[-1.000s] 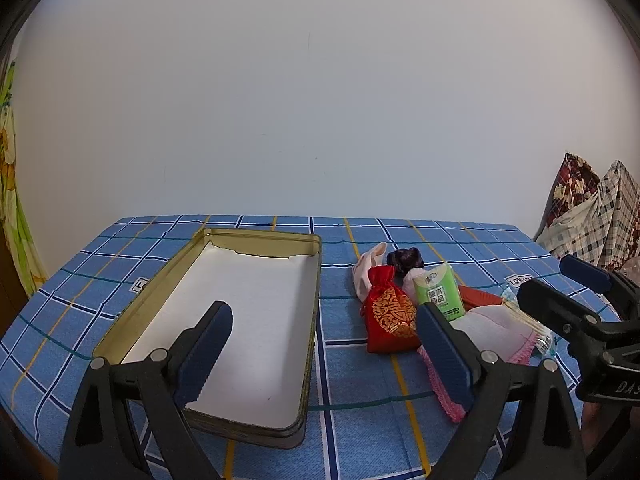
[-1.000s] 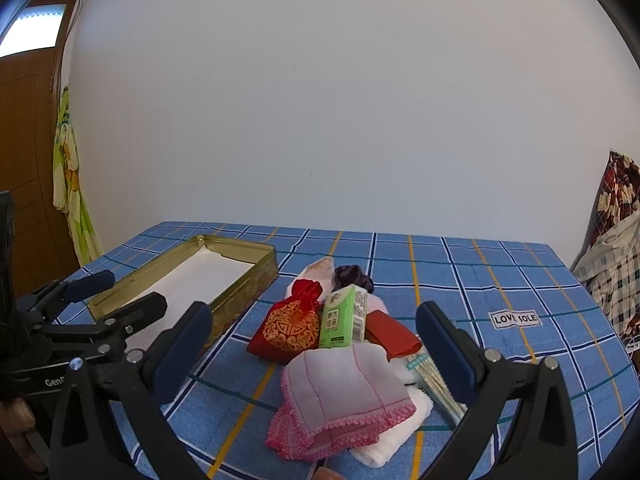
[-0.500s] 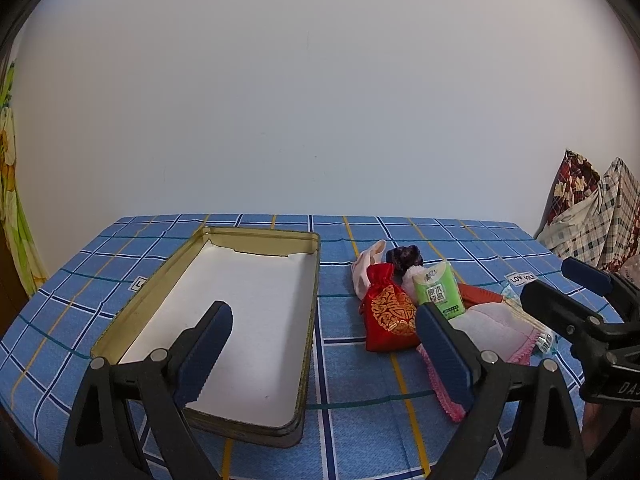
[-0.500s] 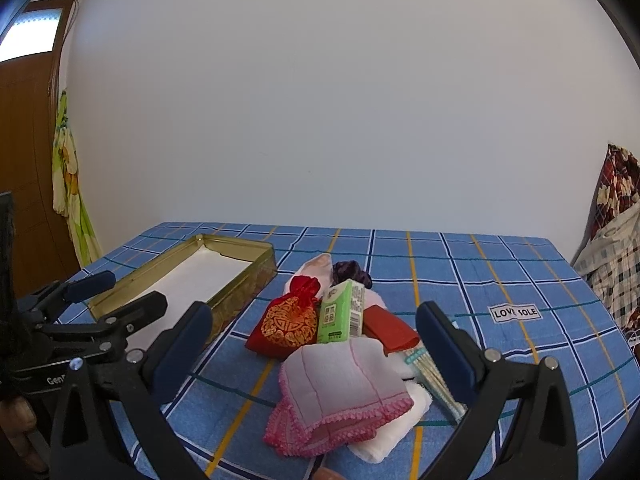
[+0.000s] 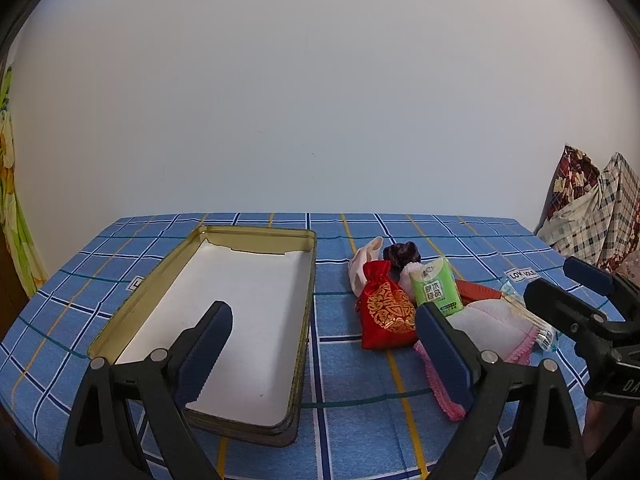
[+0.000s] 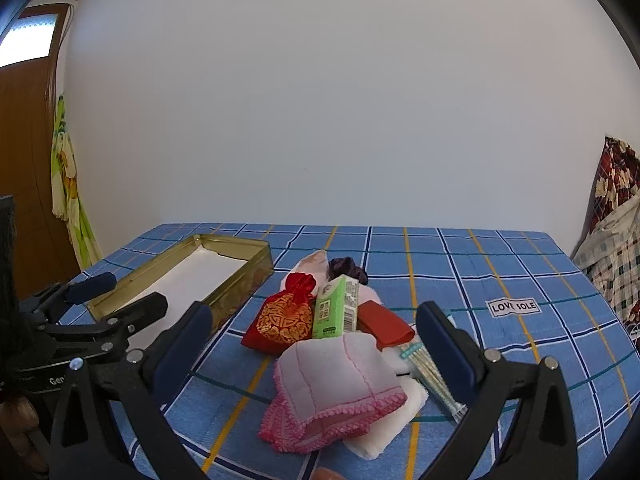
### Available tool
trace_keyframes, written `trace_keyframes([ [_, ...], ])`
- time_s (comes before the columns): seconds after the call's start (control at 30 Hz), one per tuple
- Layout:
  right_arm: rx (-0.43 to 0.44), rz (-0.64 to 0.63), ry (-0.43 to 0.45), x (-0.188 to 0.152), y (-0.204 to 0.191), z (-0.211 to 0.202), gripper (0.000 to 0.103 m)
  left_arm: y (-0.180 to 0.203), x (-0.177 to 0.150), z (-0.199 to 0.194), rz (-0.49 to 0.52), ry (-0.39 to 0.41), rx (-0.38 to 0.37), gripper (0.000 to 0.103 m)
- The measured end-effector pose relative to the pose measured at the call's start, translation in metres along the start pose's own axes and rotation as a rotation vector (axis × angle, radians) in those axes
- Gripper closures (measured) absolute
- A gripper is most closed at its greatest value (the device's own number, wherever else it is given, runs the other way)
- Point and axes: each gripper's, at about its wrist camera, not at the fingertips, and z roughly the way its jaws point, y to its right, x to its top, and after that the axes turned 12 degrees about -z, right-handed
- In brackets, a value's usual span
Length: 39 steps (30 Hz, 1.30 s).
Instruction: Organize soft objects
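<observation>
Little has shifted since a second ago: both grippers hold almost the same hover, the pile sliding only slightly in the right wrist view. Left gripper [image 5: 322,346] is level above the blue checked tablecloth [image 5: 440,236], jaws wide apart and holding nothing, its left finger over the open gold tin [image 5: 308,280] at 10 o'clock. Right gripper [image 6: 312,350] also hangs with jaws spread, bare, framing the pink-edged cloth [image 6: 336,392] at 6 o'clock of the pile. Behind the cloth lie the red pouch [image 6: 282,320], green tissue pack [image 6: 334,310] leaning upright, red packet [image 6: 386,326] and dark scrunchie [image 6: 346,268], clustered and touching, just beside the tin.
</observation>
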Motion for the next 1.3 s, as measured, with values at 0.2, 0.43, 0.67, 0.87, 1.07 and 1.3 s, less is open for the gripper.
trace_keyframes([
  [0.2, -0.018, 0.009, -0.014, 0.000, 0.002, -0.002, 0.000, 0.003, 0.000, 0.000, 0.001, -0.002, 0.002, 0.009],
  [0.43, -0.024, 0.018, -0.014, -0.001, 0.007, -0.004, 0.000, 0.009, -0.001, 0.003, 0.011, -0.010, 0.001, 0.009],
  [0.67, -0.036, 0.034, -0.015, -0.004, 0.015, -0.008, 0.000, 0.018, -0.003, 0.006, 0.020, -0.019, 0.001, 0.009],
  [0.87, -0.047, 0.054, -0.016, -0.011, 0.026, -0.013, 0.000, 0.027, -0.007, 0.011, 0.032, -0.030, -0.003, 0.009],
  [1.07, -0.062, 0.089, -0.022, -0.021, 0.040, -0.016, 0.000, 0.039, -0.013, 0.018, 0.051, -0.050, -0.007, 0.009],
  [1.3, -0.113, 0.117, -0.033, -0.035, 0.061, -0.022, 0.000, 0.061, -0.028, 0.029, 0.054, -0.108, -0.067, 0.009],
])
